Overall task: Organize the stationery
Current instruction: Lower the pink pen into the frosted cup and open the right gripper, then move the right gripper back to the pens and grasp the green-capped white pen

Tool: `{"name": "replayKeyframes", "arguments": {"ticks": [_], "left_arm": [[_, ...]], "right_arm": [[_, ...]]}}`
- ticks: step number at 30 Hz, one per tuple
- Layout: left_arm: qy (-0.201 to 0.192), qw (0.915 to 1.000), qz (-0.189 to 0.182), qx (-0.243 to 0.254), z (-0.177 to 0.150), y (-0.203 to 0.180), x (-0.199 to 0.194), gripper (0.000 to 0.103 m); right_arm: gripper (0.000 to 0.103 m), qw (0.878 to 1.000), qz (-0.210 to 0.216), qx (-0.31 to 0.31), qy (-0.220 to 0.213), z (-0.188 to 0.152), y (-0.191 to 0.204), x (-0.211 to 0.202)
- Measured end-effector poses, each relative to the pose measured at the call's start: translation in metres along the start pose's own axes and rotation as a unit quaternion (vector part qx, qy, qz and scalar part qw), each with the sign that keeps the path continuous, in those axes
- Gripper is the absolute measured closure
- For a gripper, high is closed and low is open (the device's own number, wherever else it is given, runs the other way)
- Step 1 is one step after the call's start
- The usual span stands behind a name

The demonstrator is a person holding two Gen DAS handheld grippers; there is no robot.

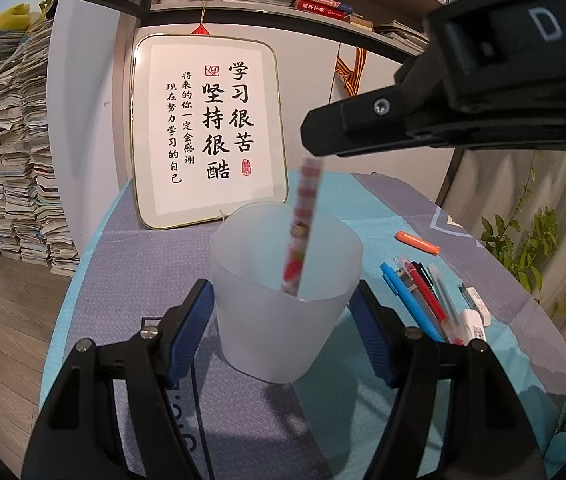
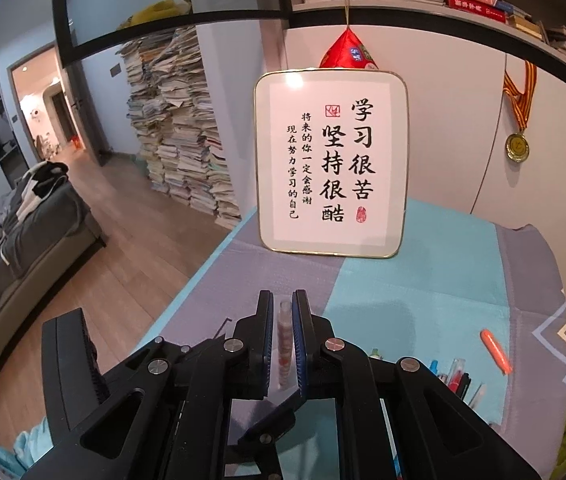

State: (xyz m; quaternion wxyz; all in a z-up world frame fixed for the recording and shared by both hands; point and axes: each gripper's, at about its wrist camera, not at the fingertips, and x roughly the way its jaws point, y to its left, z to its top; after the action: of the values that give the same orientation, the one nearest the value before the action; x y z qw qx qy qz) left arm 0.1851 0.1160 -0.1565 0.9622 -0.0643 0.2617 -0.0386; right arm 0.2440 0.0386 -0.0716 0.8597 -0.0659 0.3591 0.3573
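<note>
Left wrist view, items by size. Table under a teal and grey-purple patterned cloth [image 1: 383, 208]. Gold-rimmed framed calligraphy board [image 1: 207, 128], propped upright at the far edge. Frosted translucent plastic cup [image 1: 283, 300], upright, clamped between the blue pads of the left gripper [image 1: 283, 332]. Right gripper [image 2: 283, 344], jaws pinched on the top of a slim clear pen with red print [image 1: 303, 232], its lower end inside the cup. Row of loose pens [image 1: 423, 296] lying right of the cup. Orange marker [image 1: 419, 242], apart behind them.
</note>
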Motion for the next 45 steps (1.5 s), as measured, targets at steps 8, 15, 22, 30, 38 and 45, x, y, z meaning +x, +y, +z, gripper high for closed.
{"name": "replayKeyframes", "arguments": {"ticks": [8, 15, 22, 30, 38, 45], "left_arm": [[0.004, 1.0, -0.001, -0.001, 0.001, 0.002, 0.0, 0.034], [0.005, 1.0, -0.001, -0.002, 0.001, 0.002, 0.0, 0.034], [0.005, 1.0, -0.001, -0.002, 0.001, 0.001, 0.0, 0.034], [0.007, 1.0, -0.001, -0.002, 0.001, 0.001, 0.001, 0.033], [0.009, 1.0, -0.001, -0.003, -0.001, 0.002, 0.002, 0.033], [0.01, 0.9999, -0.001, -0.003, -0.001, 0.002, 0.003, 0.033]], "right_arm": [[0.092, 0.998, -0.026, 0.035, -0.037, 0.0, -0.027, -0.022], [0.092, 0.988, -0.068, 0.096, 0.098, -0.031, -0.077, 0.035], [0.092, 0.977, -0.068, 0.112, 0.166, -0.061, -0.093, 0.072], [0.065, 0.979, -0.051, 0.057, 0.186, -0.082, -0.067, 0.072], [0.092, 0.978, -0.085, 0.038, 0.187, -0.089, -0.065, 0.068], [0.092, 0.972, -0.043, 0.078, 0.216, -0.115, -0.078, 0.039]]}}
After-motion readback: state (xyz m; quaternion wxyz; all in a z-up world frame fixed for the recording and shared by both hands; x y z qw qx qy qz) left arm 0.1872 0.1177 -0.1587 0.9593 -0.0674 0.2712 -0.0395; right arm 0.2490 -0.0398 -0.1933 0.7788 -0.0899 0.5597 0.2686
